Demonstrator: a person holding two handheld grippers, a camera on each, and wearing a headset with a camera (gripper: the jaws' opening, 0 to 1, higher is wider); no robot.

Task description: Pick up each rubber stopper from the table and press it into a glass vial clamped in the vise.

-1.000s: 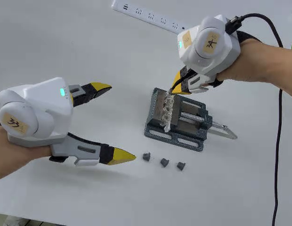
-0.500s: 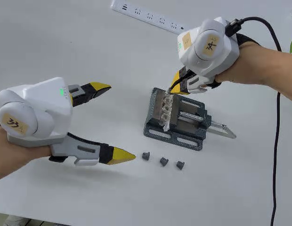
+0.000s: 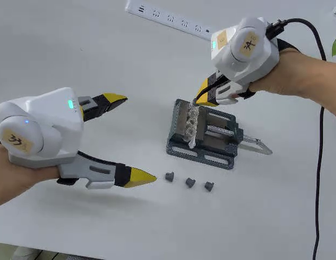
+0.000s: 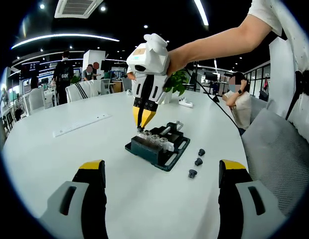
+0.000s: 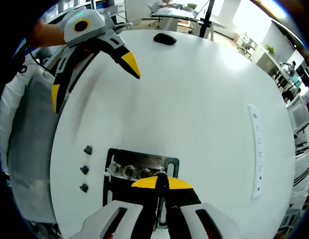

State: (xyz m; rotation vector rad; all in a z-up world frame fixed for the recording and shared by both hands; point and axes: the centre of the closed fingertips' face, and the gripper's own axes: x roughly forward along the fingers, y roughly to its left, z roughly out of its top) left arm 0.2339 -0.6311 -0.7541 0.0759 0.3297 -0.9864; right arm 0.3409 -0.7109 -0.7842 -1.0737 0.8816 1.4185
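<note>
A dark vise (image 3: 206, 146) holds a row of clear glass vials (image 3: 191, 125). My right gripper (image 3: 202, 99) hangs over the far end of that row, shut on a small dark rubber stopper (image 5: 161, 176) above the end vial. The vise (image 5: 140, 160) and vials (image 5: 127, 171) lie right under its jaws. Three loose grey stoppers (image 3: 169, 176) (image 3: 190, 182) (image 3: 209, 186) lie in a line on the table in front of the vise. My left gripper (image 3: 130, 137) stands open and empty to the left of them; its view shows the vise (image 4: 157, 147) and stoppers (image 4: 198, 161) ahead.
A white power strip (image 3: 168, 17) lies at the far edge of the white table (image 3: 103, 43). A black cable (image 3: 320, 162) runs down the right side from the right gripper. The vise's screw handle (image 3: 257, 143) sticks out to the right.
My right gripper has shifted slightly up and to the right over the far end of the vials. The left gripper and the loose stoppers have stayed put.
</note>
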